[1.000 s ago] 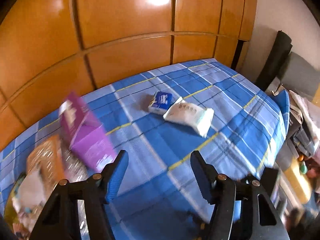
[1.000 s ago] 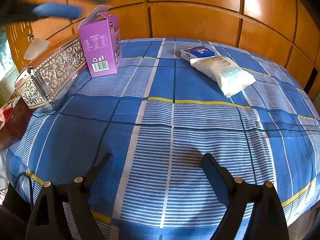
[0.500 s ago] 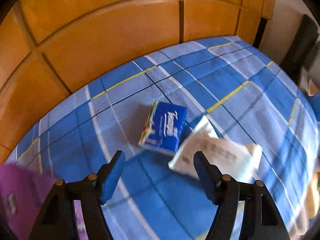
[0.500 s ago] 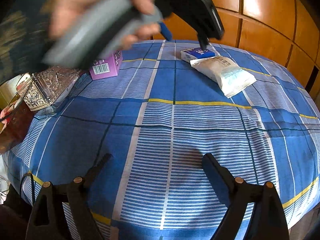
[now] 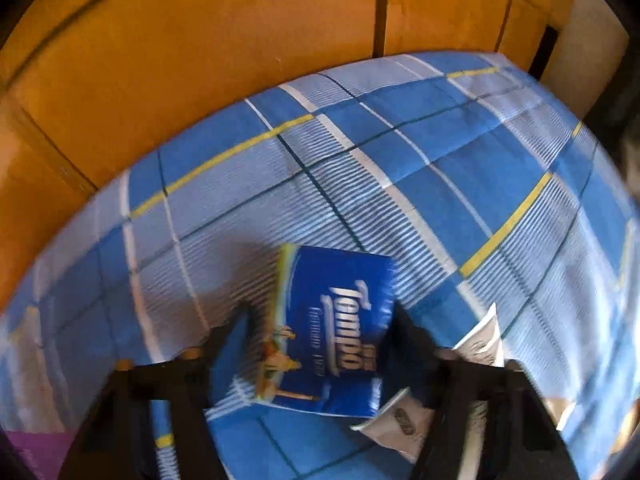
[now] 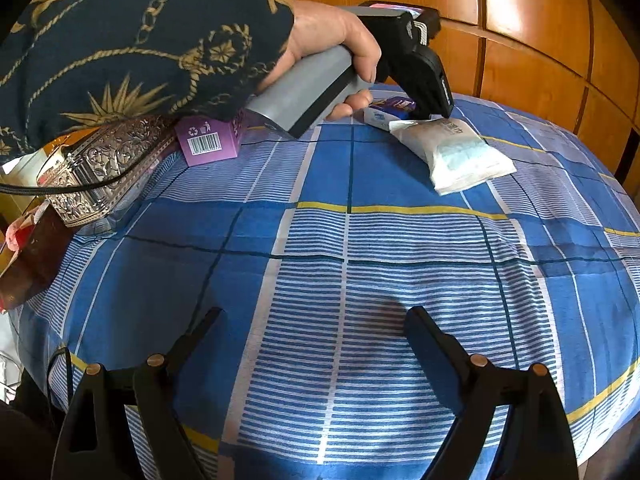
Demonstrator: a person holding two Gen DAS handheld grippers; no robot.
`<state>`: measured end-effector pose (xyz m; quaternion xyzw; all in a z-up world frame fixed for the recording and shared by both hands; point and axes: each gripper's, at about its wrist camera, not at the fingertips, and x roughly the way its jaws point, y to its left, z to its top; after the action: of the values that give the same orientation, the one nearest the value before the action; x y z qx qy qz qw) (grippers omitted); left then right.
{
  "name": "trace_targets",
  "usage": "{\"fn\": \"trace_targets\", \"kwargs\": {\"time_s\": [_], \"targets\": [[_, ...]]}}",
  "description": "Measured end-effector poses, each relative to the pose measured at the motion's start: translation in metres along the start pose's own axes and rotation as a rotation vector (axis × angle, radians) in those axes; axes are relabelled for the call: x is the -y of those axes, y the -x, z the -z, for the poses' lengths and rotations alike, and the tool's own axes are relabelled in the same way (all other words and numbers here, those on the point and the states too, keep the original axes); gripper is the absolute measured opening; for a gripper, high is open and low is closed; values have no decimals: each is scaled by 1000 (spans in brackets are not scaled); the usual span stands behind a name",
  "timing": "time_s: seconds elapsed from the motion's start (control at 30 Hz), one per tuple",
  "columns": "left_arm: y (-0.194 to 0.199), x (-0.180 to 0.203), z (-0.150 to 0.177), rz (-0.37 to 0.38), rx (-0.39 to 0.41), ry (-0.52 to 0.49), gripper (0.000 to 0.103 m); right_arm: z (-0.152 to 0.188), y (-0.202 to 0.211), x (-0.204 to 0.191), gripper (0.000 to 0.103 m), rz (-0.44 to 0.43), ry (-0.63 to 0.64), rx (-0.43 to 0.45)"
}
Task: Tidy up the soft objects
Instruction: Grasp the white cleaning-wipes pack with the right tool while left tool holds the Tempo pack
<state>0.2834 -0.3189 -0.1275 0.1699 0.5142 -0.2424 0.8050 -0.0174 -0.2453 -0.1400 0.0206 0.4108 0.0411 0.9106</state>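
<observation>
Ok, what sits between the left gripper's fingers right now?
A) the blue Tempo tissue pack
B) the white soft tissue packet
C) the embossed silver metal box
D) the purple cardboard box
A: in the left wrist view the blue Tempo tissue pack lies between the open fingers of the left gripper, with the white soft tissue packet off to one side.

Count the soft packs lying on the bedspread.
2: the blue Tempo tissue pack sits between the left gripper fingers, and the white wipes pack lies touching it on its right. Others may be hidden behind the arm.
</observation>
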Motion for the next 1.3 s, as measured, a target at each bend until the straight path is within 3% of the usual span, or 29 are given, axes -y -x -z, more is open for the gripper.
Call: {"fn": "trace_targets", "kwargs": {"time_s": [0.33, 0.63, 0.77, 0.93, 1.07, 1.3], "targets": [[25, -17, 50, -28, -17, 57, 54, 1, 0, -2, 92, 4, 28, -2], [59, -19, 122, -30, -19, 60, 54, -8, 4, 5, 87, -14, 49, -101], [76, -14, 158, -24, 12, 34, 54, -14, 12, 23, 83, 26, 23, -127], [94, -12, 198, -3, 55, 15, 54, -17, 27, 57, 83, 77, 4, -90], [106, -12, 228, 2, 124, 2, 54, -40, 26, 73, 83, 131, 95, -49], [105, -15, 236, 22, 160, 10, 55, -109, -22, 77, 83, 180, 349, -78]]}}
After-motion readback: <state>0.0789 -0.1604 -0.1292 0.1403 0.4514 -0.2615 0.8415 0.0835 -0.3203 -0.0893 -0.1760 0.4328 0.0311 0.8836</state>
